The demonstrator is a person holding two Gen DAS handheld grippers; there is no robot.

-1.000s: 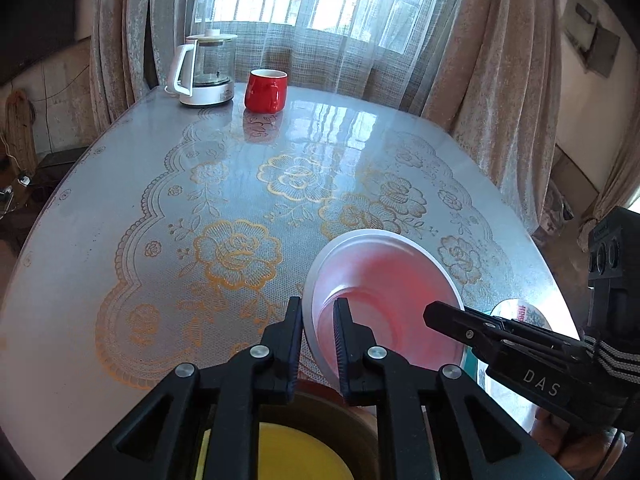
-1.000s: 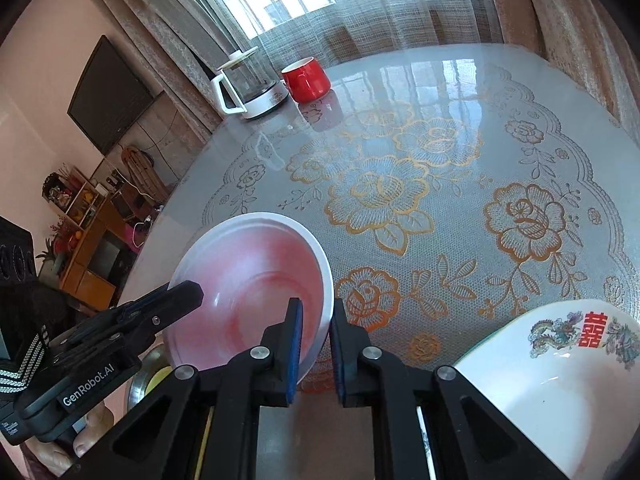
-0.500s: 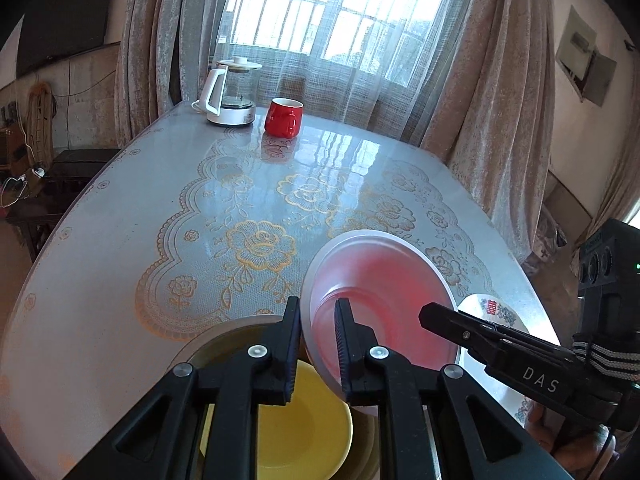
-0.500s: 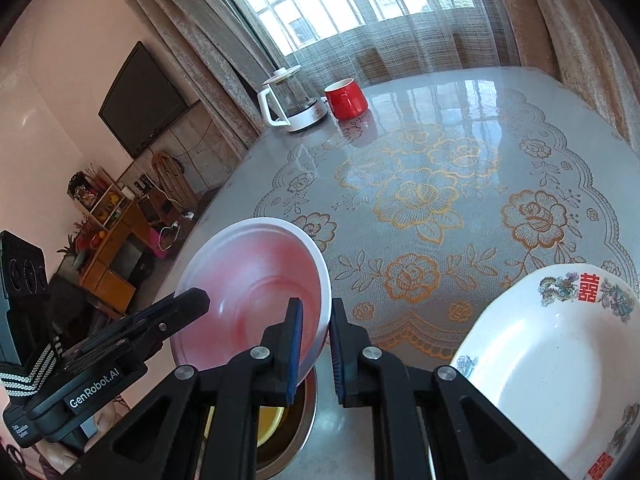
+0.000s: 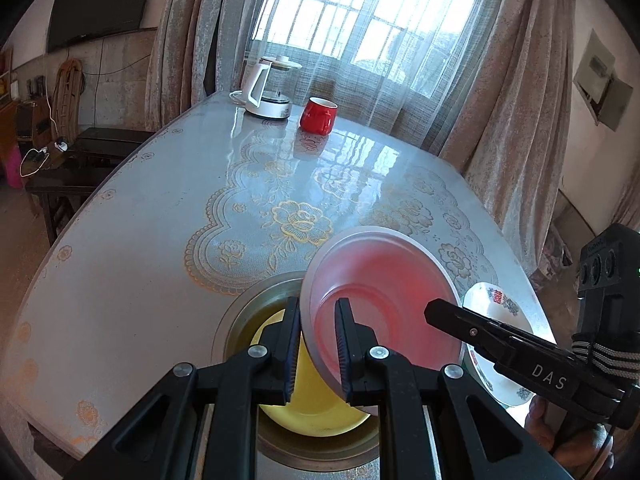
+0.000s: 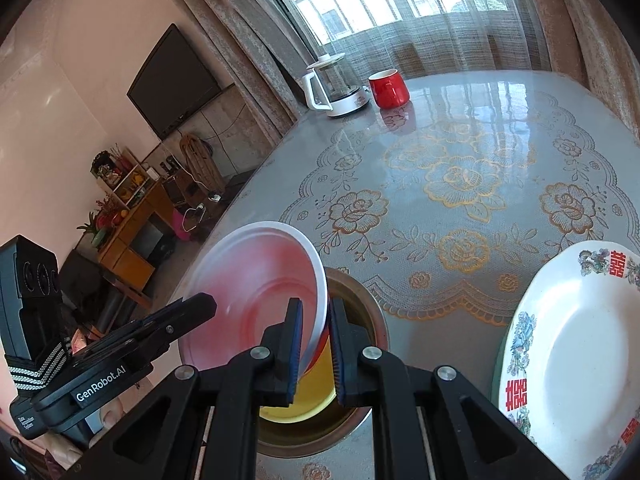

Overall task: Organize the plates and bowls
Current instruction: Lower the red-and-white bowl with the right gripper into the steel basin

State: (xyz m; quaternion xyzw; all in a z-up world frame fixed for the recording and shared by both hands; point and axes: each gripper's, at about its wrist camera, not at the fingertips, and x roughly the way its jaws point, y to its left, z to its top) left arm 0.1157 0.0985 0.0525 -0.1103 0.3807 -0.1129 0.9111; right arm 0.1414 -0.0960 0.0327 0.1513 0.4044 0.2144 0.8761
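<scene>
Floral-clothed counter [image 5: 168, 264]: both tools, left [image 5: 317, 346] and right [image 6: 314, 346], clamped on the pink bowl [image 5: 384, 300], have raised it clear above the yellow bowl [image 5: 316, 400], so restacking proceeds.

Both grippers' jaws clamp the tilted pink bowl [image 5: 384, 304] above a yellow plate [image 5: 312, 400].

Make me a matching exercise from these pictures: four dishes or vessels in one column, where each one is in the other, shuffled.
Things:
1. pink plate
2. yellow plate
3. white patterned plate
4. red cup

Places:
A. far end of the table, next to the white kettle
B. lying inside the metal bowl
C. held in the air, rim between the fingers of both grippers
D. flat on the table, right of the metal bowl

Pairs: 1-C, 2-B, 3-D, 4-A
</scene>
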